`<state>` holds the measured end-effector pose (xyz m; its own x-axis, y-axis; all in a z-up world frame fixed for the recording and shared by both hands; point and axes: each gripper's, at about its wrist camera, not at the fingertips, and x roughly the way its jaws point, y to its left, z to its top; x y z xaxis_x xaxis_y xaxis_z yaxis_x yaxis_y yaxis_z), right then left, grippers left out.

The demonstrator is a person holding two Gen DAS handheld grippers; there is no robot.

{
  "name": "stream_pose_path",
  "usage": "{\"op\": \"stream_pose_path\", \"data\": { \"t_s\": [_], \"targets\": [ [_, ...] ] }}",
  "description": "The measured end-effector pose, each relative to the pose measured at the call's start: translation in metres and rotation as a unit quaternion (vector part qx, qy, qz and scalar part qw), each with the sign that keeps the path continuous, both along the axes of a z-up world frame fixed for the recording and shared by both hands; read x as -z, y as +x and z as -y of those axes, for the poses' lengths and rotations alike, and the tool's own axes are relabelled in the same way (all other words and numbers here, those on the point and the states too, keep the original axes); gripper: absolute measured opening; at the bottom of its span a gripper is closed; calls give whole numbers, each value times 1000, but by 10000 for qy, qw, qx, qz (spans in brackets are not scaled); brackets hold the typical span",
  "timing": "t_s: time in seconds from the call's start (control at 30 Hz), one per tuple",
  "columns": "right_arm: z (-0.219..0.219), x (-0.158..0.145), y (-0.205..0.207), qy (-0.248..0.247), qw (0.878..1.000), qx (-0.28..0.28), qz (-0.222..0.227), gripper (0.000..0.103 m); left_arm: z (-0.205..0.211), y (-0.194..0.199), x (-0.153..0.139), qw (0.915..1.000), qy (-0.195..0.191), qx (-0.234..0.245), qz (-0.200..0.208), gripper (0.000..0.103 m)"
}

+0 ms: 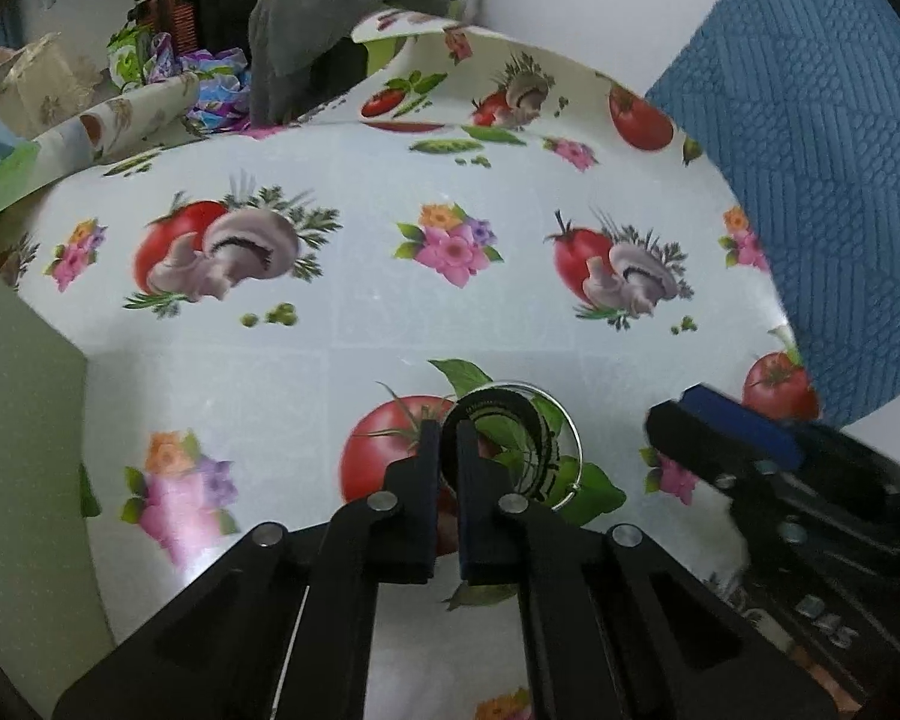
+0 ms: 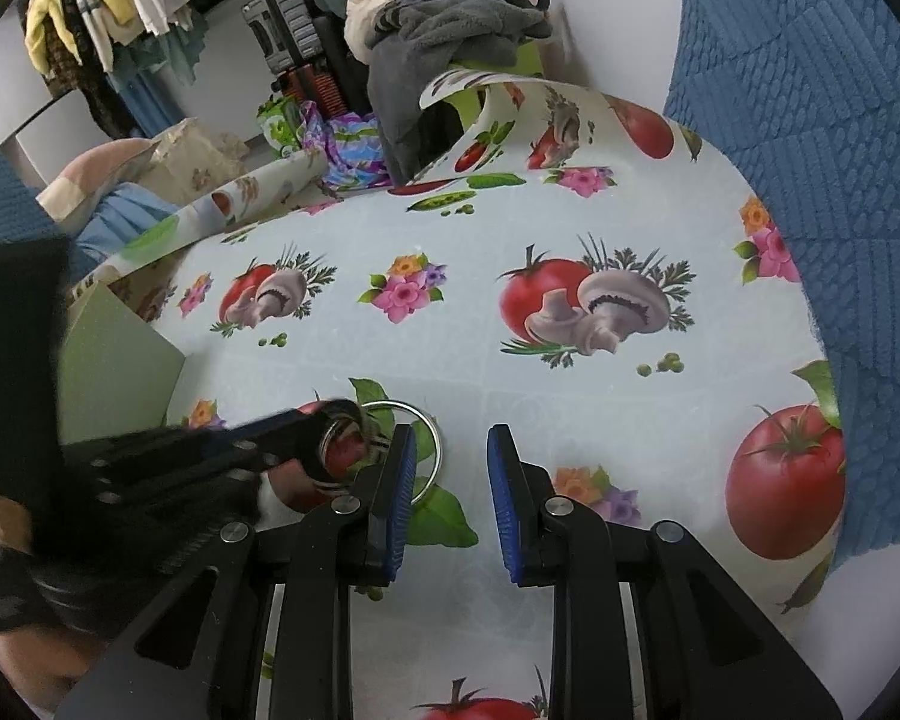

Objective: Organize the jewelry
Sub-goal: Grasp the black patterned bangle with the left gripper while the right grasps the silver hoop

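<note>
While L jaws pinch bangle, rim lettering unreadable

My left claw is matte black: flat linkage arms, round silver pivot pins, dark navy pads. My right claw matches it, its ribbed finger pads bright blue.

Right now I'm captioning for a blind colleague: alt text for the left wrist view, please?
The left gripper is shut on a dark bangle lying with a thin silver bangle on a tablecloth printed with tomatoes and flowers. The right gripper waits alongside.
</note>
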<state>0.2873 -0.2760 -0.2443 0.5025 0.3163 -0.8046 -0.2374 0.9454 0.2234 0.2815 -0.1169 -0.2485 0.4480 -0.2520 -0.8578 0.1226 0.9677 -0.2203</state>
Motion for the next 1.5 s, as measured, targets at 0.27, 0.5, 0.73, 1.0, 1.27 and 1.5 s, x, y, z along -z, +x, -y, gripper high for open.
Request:
{"op": "stream_pose_path", "data": {
  "t_s": [0.27,0.5,0.73,1.0,1.27,1.5],
  "targets": [
    [-23,14,4,-162,9993,-319,-119,38,-31,-13,-11,9997,-40,-243,42,4],
    [-43,28,3,-500,9974,-493,-176,68,-55,-23,-5,9985,-136,-518,-116,4],
    [-59,42,6,-814,9947,-581,-247,72,-67,-29,-3,9974,-203,-675,-141,4],
    [-68,46,5,-1071,9923,-617,-101,72,-69,-33,-2,9972,-183,-714,-154,4],
    [-61,41,4,-1032,9936,-416,-200,63,-70,-34,-4,9972,-195,-708,-169,4],
    [-49,12,-10,-786,9966,-184,-151,63,-67,-39,-18,9978,-282,-581,-175,4]
  ]
}}
